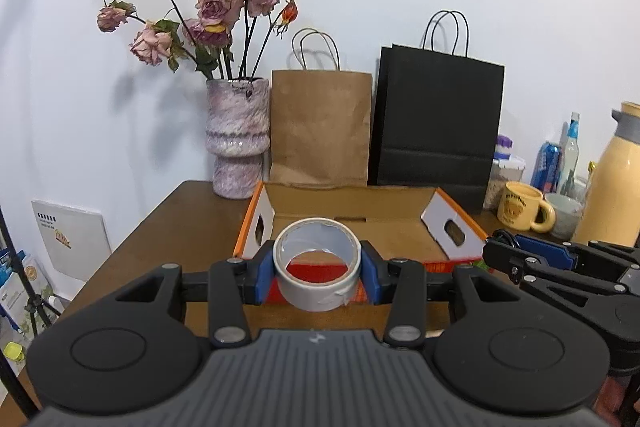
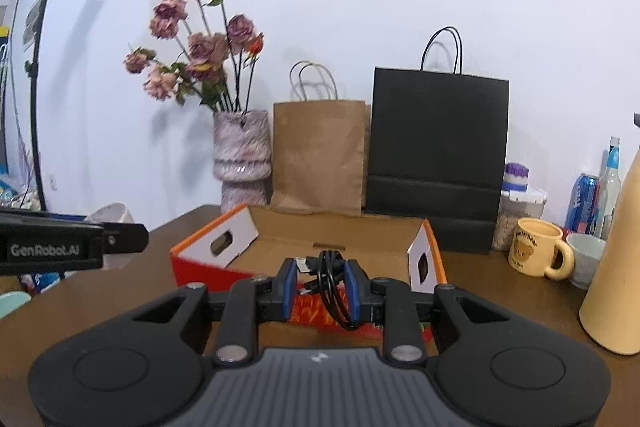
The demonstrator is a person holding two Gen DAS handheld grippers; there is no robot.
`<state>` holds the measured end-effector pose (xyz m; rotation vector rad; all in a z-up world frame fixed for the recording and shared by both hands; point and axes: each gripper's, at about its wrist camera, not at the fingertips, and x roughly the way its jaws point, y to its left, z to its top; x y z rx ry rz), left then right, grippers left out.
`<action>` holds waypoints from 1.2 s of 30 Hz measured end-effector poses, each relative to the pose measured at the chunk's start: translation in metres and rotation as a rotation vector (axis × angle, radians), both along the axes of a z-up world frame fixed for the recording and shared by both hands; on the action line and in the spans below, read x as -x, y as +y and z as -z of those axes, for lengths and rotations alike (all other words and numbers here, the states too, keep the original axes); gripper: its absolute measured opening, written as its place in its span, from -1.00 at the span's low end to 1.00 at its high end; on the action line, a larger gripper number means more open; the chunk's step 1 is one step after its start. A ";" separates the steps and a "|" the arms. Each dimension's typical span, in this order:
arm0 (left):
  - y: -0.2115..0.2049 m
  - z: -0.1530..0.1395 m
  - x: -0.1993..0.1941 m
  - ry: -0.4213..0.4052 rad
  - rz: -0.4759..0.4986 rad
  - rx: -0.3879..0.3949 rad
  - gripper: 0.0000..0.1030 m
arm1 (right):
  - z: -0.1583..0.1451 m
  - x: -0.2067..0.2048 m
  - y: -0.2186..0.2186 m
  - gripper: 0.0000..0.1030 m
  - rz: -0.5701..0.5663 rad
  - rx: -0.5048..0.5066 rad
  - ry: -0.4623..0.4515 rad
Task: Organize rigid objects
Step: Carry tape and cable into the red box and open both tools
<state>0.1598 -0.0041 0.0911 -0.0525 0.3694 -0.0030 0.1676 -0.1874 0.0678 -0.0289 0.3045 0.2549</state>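
My left gripper (image 1: 317, 269) is shut on a grey roll of tape (image 1: 317, 273), held upright in front of the near wall of an open cardboard box (image 1: 352, 205) with orange sides. My right gripper (image 2: 321, 285) is shut on a coiled black cable (image 2: 330, 281) with a connector sticking out left, held just before the same box (image 2: 336, 233). The right gripper also shows at the right edge of the left wrist view (image 1: 520, 253). The left gripper's body shows at the left edge of the right wrist view (image 2: 60, 247).
On the brown table (image 1: 160, 231), a vase of dried roses (image 1: 237, 137), a brown paper bag (image 1: 320, 131) and a black paper bag (image 1: 436, 123) stand behind the box against the wall. A yellow mug (image 1: 524, 205), a bowl, bottles, a can and a cream jug (image 1: 616, 179) crowd the right.
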 end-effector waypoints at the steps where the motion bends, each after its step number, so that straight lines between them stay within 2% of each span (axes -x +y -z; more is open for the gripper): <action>1: 0.000 -0.002 -0.005 -0.002 -0.002 0.002 -0.14 | -0.002 -0.005 0.000 -0.52 0.004 -0.006 -0.004; 9: 0.002 -0.005 -0.046 0.004 -0.016 0.010 -0.14 | -0.014 -0.043 0.003 -0.52 0.033 -0.012 -0.019; 20: 0.017 -0.007 -0.102 0.015 -0.068 -0.018 -0.14 | -0.015 -0.106 0.003 -0.52 0.060 -0.012 0.030; 28: 0.024 0.001 -0.152 0.072 -0.112 -0.017 -0.14 | -0.002 -0.156 0.004 -0.52 0.073 0.000 0.108; 36: 0.028 0.028 -0.188 0.132 -0.143 -0.019 -0.14 | 0.025 -0.187 0.011 -0.52 0.089 -0.001 0.170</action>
